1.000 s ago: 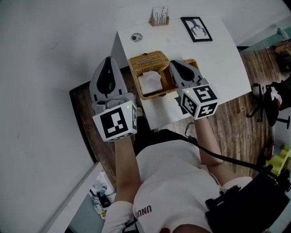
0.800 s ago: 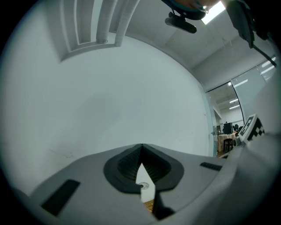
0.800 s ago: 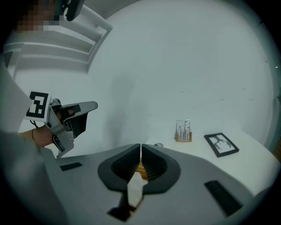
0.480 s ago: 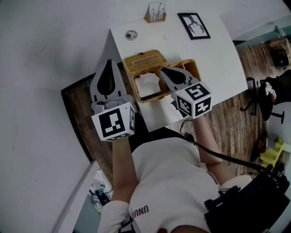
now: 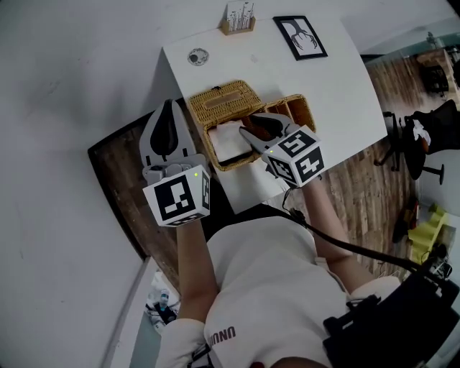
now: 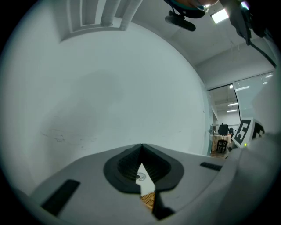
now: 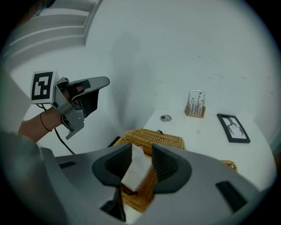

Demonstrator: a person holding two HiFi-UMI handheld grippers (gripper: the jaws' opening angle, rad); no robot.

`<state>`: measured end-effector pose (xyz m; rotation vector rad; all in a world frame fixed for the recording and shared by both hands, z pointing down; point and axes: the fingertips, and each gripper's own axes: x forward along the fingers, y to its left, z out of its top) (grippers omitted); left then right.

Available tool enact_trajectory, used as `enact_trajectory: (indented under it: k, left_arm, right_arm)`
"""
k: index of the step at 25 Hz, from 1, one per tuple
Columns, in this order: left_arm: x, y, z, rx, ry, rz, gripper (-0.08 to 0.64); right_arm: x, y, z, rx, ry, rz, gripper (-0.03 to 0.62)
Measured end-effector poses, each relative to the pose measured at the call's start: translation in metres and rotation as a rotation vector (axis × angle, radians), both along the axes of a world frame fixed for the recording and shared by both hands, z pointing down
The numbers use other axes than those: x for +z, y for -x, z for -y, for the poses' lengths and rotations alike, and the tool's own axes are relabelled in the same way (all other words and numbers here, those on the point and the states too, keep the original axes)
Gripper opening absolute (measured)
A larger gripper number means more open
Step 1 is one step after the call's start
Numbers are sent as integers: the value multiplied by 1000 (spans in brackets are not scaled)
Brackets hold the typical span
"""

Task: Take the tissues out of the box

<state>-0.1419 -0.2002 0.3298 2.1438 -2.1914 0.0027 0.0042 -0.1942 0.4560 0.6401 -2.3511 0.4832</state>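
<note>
An open wicker box (image 5: 215, 102) stands on the white table (image 5: 338, 79), with a white stack of tissues (image 5: 224, 141) inside it. My right gripper (image 5: 249, 132) hangs over the box's right side. In the right gripper view its jaws are opening, and the tissues (image 7: 137, 169) stand up between the pads without being pressed. The box's lid (image 7: 160, 139) lies just behind. My left gripper (image 5: 167, 109) is shut and empty, held off the table's left edge over the dark floor. It also shows in the right gripper view (image 7: 104, 82).
A second wicker piece (image 5: 299, 111) adjoins the box on the right. At the table's far side are a framed picture (image 5: 300, 36), a small card holder (image 5: 238, 18) and a round disc (image 5: 197, 56). An office chair (image 5: 420, 136) stands on the wood floor to the right.
My right gripper has moved left, from the box's right side to over the tissues, and its jaws have parted. The left gripper has hardly moved.
</note>
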Motion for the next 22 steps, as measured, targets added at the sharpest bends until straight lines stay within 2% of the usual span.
enact_trajectory:
  k: [6, 22]
  left_arm:
    - [15, 6, 10, 6, 28, -29, 9]
    - [37, 15, 28, 23, 72, -43, 9]
  right_arm:
    - [15, 9, -6, -55, 46, -76, 183]
    - [49, 2, -3, -42, 152, -257, 187]
